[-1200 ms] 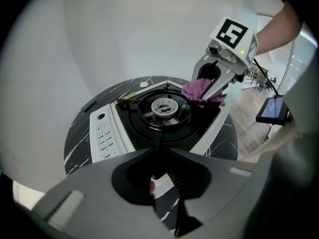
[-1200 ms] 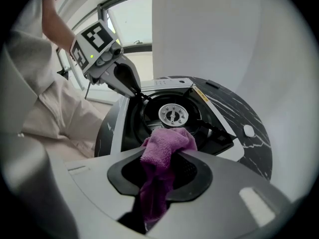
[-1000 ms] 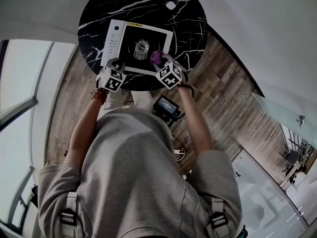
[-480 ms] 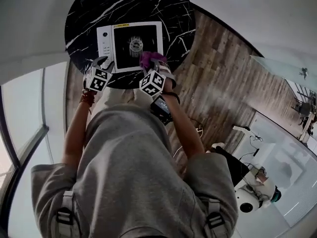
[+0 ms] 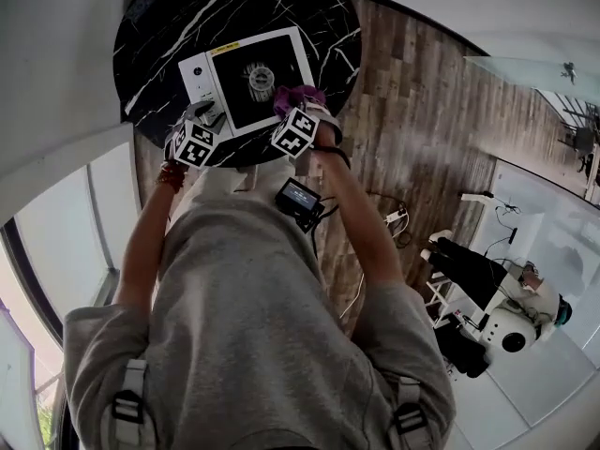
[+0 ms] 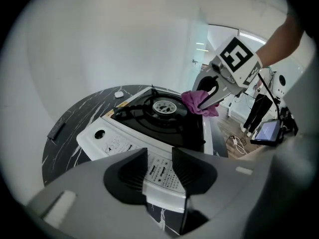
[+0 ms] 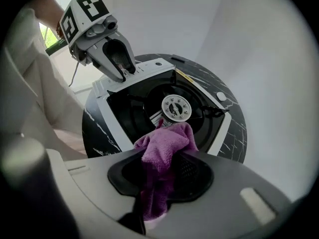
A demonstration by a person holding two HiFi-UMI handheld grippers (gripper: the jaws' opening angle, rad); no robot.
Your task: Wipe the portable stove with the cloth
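Right gripper [image 7: 162, 172]: jaws closing on the purple cloth [image 7: 167, 142], pinching it, with a bunched wad sticking out past the tips. The cloth sits over the near edge of the stove [image 5: 199, 71], just beside the burner [image 7: 175, 107]. Cannot tell if it touches the black top.

Left gripper [image 6: 159, 158]: jaws opening, spread. The stove's white control panel shows in the gap, but the pads are not pressing on it, so it holds nothing.

The stove lies on the round black tabletop [image 5: 164, 22], near the person's side.

Risks, judged from here:
- The stove is not braced by the left jaws, so a firm wipe could shove it across the smooth tabletop or toward the rim.
- The loose wad could snag on the burner or the pan-support prongs around it and get pulled out of the jaws.
- A hard jaw tip could scrape the top if the cloth rides up.
- Passing over the panel could bump the controls.

Containers: none really. The stove's sunken black top holds only the burner and its supports, with no pot and no visible spill.
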